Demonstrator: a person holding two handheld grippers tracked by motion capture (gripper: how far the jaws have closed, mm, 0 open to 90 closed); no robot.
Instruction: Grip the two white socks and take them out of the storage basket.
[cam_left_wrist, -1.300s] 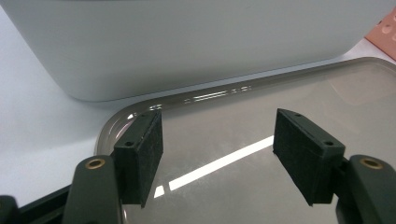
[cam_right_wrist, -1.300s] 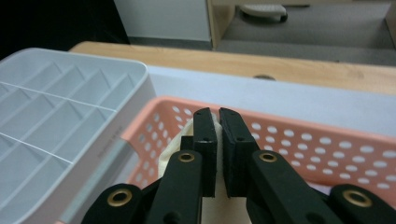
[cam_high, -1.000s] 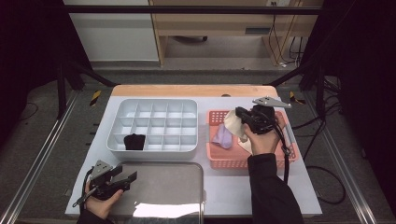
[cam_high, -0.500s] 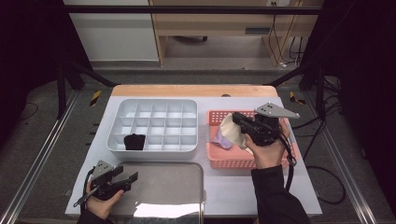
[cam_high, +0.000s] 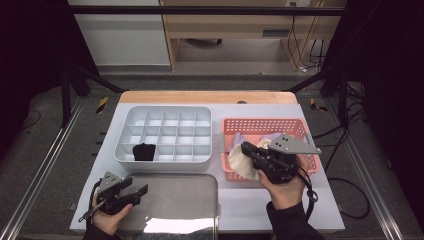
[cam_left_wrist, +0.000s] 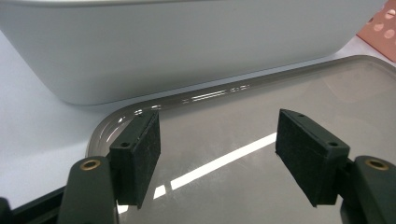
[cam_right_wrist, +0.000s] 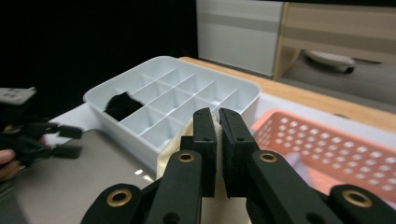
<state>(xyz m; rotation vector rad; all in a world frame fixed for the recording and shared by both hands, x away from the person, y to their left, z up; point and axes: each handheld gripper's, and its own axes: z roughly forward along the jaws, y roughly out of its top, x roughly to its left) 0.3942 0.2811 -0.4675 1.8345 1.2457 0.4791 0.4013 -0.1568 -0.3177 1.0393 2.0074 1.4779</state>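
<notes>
Step in hand: carrying a sock from basket to organizer. Right hand-held gripper (cam_high: 248, 150) clamped on a cream sock (cam_high: 241, 162), held above the near left corner of the pink basket (cam_high: 260, 124). Left hand-held gripper (cam_high: 134, 189) jaws apart, empty, over the metal tray (cam_high: 175, 200) on the tabletop (cam_high: 260, 200). One black sock (cam_high: 144, 151) sits in the white compartment organizer (cam_high: 165, 112). Next, judged: move left over a free compartment, lower, release

A white table (cam_high: 95, 165) held a compartment tray (cam_high: 165, 134) at 10 o'clock, pink basket (cam_high: 265, 125) at 2, metal tray (cam_high: 175, 200) at 7.
</notes>
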